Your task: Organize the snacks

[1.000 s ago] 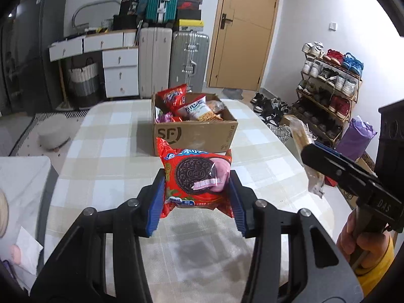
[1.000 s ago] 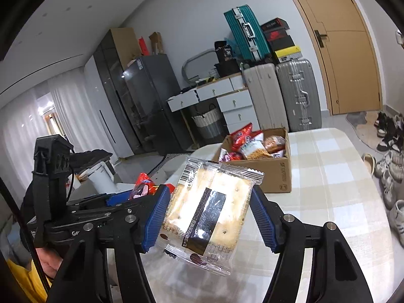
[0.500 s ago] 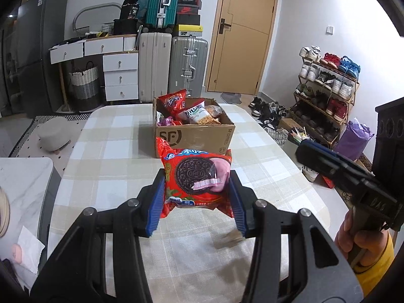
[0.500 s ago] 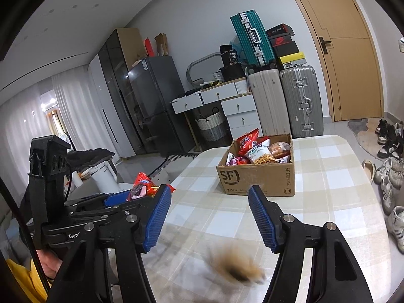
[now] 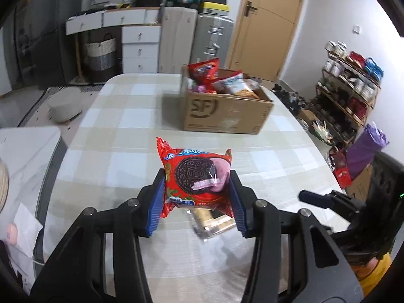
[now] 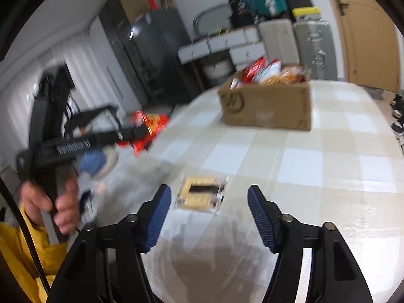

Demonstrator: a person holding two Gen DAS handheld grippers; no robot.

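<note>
Left gripper (image 5: 197,199) clenches the Oreo packet (image 5: 195,176); right gripper (image 6: 209,214) (jaws released) should straddle the cracker pack (image 6: 200,194) squarely on the counter (image 6: 315,156).

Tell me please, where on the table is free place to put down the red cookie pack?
The table is bare left of the cardboard box, and also between the box and the red cookie pack in the left gripper. It is crowded directly under that gripper, where the cracker pack lies.
</note>
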